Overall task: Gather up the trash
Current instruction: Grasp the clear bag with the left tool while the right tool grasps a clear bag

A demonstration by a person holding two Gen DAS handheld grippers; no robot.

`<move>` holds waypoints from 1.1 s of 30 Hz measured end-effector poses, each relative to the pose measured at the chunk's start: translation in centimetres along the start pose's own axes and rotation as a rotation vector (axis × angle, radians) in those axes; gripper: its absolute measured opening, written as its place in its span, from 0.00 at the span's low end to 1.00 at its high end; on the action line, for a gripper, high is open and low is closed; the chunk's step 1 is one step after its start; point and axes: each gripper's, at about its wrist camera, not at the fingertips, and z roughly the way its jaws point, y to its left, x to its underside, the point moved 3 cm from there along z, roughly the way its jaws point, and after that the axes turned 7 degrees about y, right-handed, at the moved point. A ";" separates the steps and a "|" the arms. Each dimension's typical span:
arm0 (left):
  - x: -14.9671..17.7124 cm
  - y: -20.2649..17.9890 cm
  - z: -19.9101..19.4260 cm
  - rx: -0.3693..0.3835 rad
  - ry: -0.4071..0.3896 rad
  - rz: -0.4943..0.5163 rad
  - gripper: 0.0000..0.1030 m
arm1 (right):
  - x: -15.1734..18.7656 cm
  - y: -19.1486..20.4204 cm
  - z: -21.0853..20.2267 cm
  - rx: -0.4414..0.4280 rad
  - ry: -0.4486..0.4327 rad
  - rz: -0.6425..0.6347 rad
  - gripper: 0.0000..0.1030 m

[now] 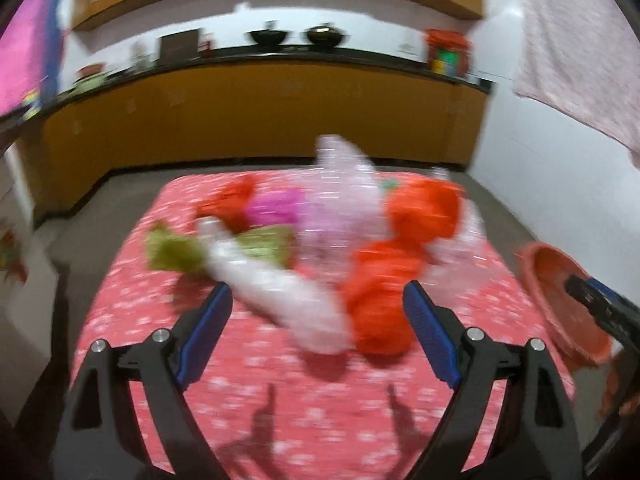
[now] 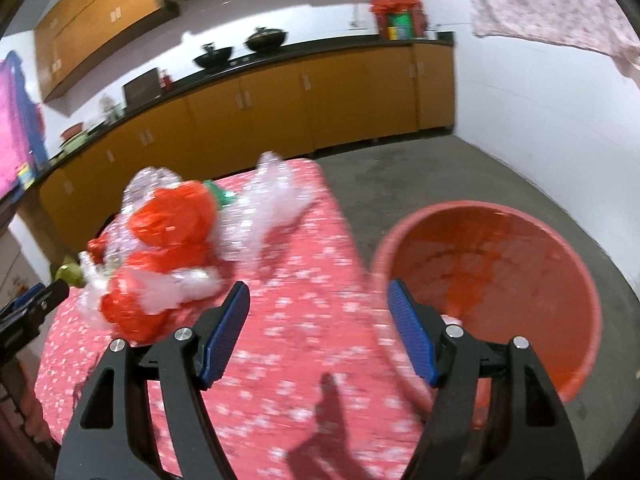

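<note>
Orange, pink and clear plastic trash (image 1: 320,240) piled mid-desk (image 1: 280,420), red bucket (image 2: 500,280) just off the edge. Left hand-held gripper (image 1: 318,308) and right hand-held gripper (image 2: 318,300) both wide open, empty.

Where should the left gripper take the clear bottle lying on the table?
Grip the bottle across its wide mid-body, coming from above and the near side with jaws across its length. It lies diagonally, neck pointing away, body nearest the open left gripper.

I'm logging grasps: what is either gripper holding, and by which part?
Nothing. The left gripper and right gripper both stand open with no thing pressed by their pads; the trash lies on the table.
</note>
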 end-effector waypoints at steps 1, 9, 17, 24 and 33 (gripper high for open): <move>0.0 1.1 0.3 -0.012 0.006 -0.019 0.83 | -0.1 1.0 0.4 -0.012 0.000 -0.013 0.68; -1.5 5.4 5.8 -0.035 0.136 -0.163 0.70 | -2.2 6.2 2.7 -0.099 0.005 -0.025 0.58; -1.1 5.0 9.8 -0.064 0.200 -0.148 0.70 | -1.5 10.4 7.6 -0.124 0.115 -0.115 0.49; -0.9 3.9 9.8 -0.037 0.201 -0.124 0.69 | 0.4 11.3 10.4 -0.128 0.226 -0.138 0.41; -0.1 1.7 10.7 0.031 0.242 -0.117 0.68 | 1.7 11.5 10.0 -0.139 0.259 -0.159 0.14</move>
